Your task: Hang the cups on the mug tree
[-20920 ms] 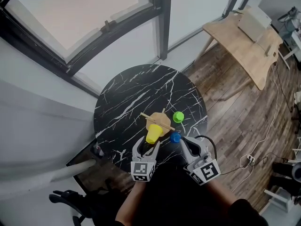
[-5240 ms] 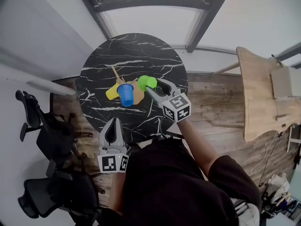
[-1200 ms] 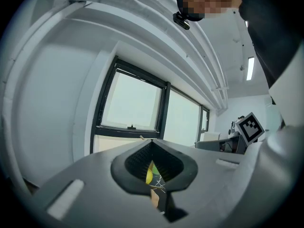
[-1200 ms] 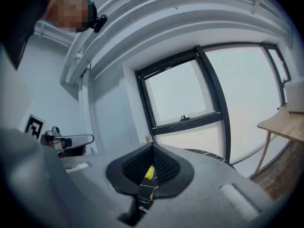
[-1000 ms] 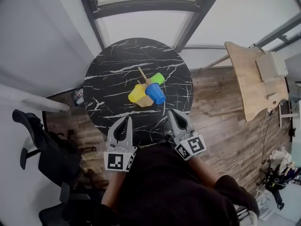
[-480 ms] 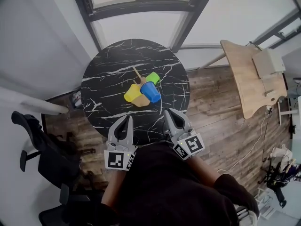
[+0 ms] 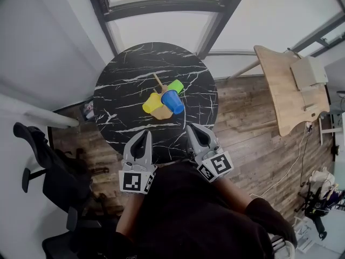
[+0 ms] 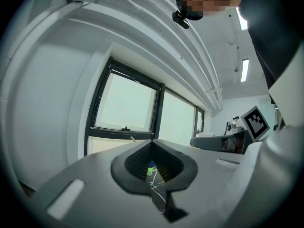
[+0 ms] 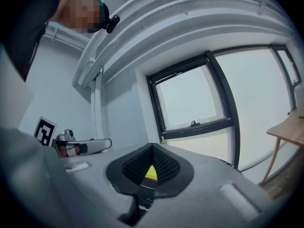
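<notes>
A wooden mug tree point(image 7: 164, 112) stands near the middle of the round black marble table point(image 7: 124, 90). Three cups hang on it: yellow point(image 7: 151, 102) on the left, blue point(image 7: 173, 101) at the front right, green point(image 7: 175, 86) behind. My left gripper point(image 7: 146, 135) is shut and empty at the table's near edge. My right gripper point(image 7: 189, 128) is shut and empty beside it, also at the near edge. Through the closed jaws, the left gripper view shows slivers of the green cup point(image 8: 150, 172) and blue cup point(image 8: 151, 164). The right gripper view shows the yellow cup point(image 9: 151, 173).
A window frame point(image 7: 161, 7) runs behind the table. A wooden desk point(image 7: 285, 85) stands to the right on the wood floor. Black office chairs point(image 7: 48, 166) sit at the left. The person's dark clothing fills the bottom of the head view.
Both grippers stay shut and nearly still at the table's near edge over the last second. Earlier, the right gripper was at the tree with the green cup; the cup hangs there now.
</notes>
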{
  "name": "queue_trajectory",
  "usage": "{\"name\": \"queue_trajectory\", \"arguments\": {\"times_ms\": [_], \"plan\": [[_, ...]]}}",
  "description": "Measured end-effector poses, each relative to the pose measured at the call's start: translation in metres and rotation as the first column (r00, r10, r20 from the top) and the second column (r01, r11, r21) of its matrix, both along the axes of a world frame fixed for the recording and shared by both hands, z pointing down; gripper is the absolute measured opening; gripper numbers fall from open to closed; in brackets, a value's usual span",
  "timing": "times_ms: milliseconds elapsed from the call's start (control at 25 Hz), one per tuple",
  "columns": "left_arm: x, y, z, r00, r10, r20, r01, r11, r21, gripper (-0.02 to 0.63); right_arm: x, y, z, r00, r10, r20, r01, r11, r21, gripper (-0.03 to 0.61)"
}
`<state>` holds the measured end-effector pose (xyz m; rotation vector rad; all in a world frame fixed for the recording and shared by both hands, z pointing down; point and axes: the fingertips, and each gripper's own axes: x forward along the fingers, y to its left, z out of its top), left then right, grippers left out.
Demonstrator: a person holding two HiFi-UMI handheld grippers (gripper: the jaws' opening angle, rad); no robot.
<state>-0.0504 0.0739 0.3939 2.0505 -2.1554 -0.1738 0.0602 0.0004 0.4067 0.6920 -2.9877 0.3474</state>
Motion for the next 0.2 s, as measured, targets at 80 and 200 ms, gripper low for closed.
{"name": "queue_trajectory", "arguments": {"times_ms": [80, 200], "plan": [[0.0, 0.0012, -0.0011, 1.0, -0.001, 0.003, 0.001, 1.0, 0.002, 0.002, 0.0004, 0.0014, -0.0018, 1.0, 0.001, 0.005, -0.001, 1.0, 0.004, 0.0], [0.0005, 0.0029, -0.0022, 1.0, -0.003, 0.005, 0.003, 1.0, 0.003, 0.002, 0.0011, 0.0035, -0.0038, 1.0, 0.0, 0.007, -0.001, 1.0, 0.015, 0.0]]}}
